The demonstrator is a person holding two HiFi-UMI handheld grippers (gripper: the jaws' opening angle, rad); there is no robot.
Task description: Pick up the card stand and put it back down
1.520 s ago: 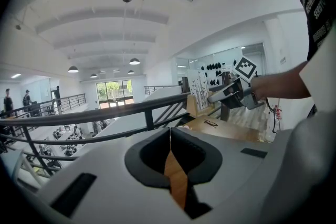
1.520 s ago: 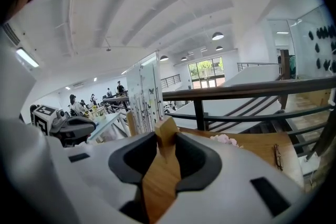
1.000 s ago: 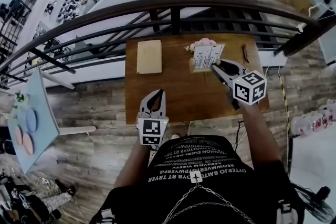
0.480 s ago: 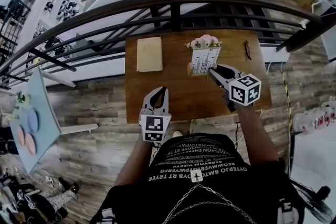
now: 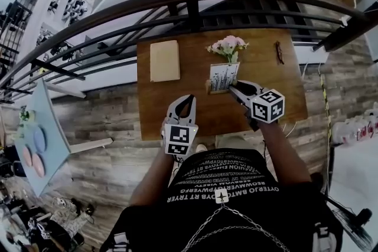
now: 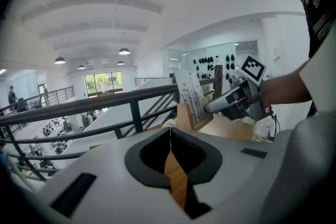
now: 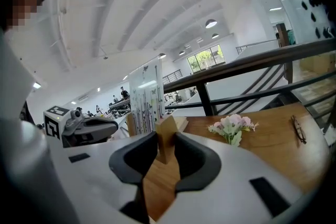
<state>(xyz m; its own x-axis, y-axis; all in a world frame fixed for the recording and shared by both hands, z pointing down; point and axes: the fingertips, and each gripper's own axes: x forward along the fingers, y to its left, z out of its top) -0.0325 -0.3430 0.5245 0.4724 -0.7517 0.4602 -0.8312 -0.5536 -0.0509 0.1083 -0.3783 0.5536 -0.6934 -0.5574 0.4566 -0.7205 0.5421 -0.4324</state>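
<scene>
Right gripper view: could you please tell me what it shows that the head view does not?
Right gripper view only: the jaws of the right gripper pressing the base of the wooden card stand with printed white card; white ceiling lamps. Head view only: grey plank floor. Both: pink flower bunch, brown wooden table, left gripper.

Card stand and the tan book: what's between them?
Nothing. In the head view, only bare table lies between the card stand and the tan book.
</scene>
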